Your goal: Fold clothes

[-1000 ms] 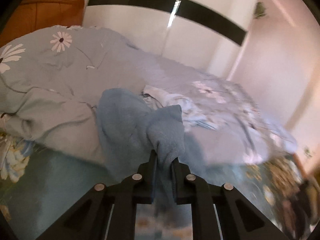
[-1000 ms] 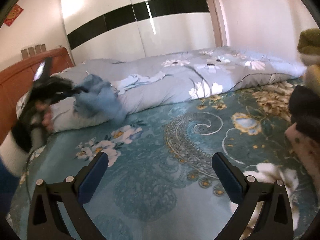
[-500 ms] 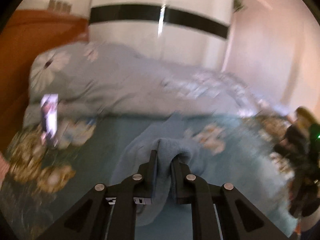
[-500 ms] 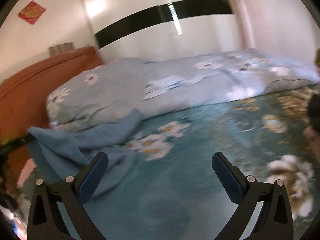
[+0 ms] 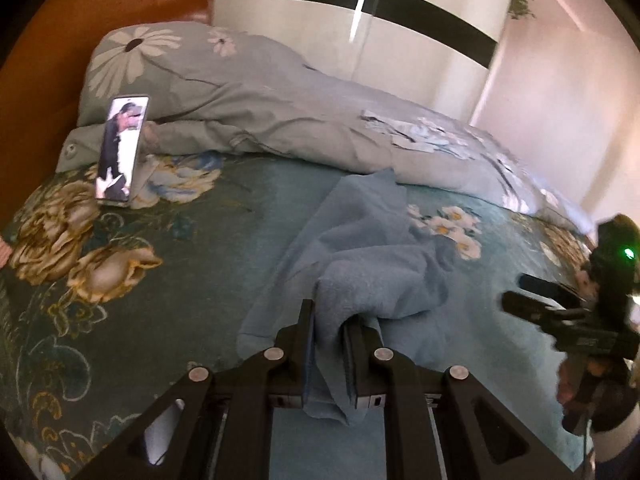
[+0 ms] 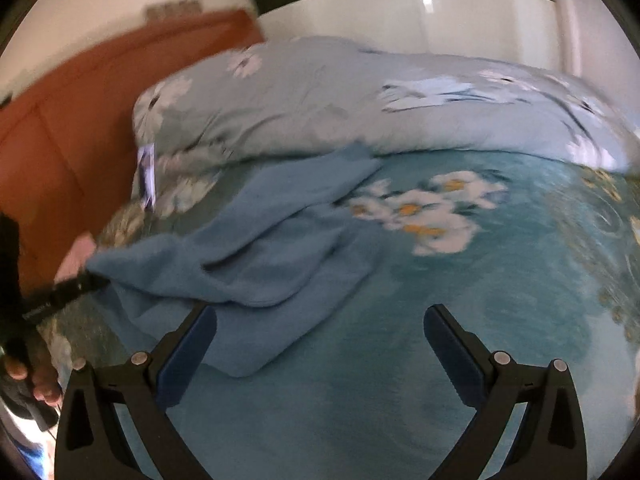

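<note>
Currently the step in hand looks like laying-out, ahead of any fold. The left tongs (image 5: 329, 330) are narrow and pinch a bunched corner of the soft blue fleece garment (image 5: 372, 256); cloth fills the gap between the pads and hangs below them. The rest of the garment lies rumpled on the teal floral bedspread (image 5: 168, 264), a long flap running to the far side and touching the rolled grey daisy-print duvet (image 5: 256, 108).

The right tongs (image 6: 320, 344) stand wide and hold nothing. They hover just beside the garment's near edge, the left finger over the cloth; contact cannot be told.

Garment not flat: several overlapping layers, no fold line set. A lit phone (image 5: 120, 148) leans against the duvet at the far left, well apart from the cloth.

Judgement on next move: the right tongs need a second corner or edge, then both pull apart to spread the garment flat on the bedspread. Risk: pinching two layers at once.
</note>
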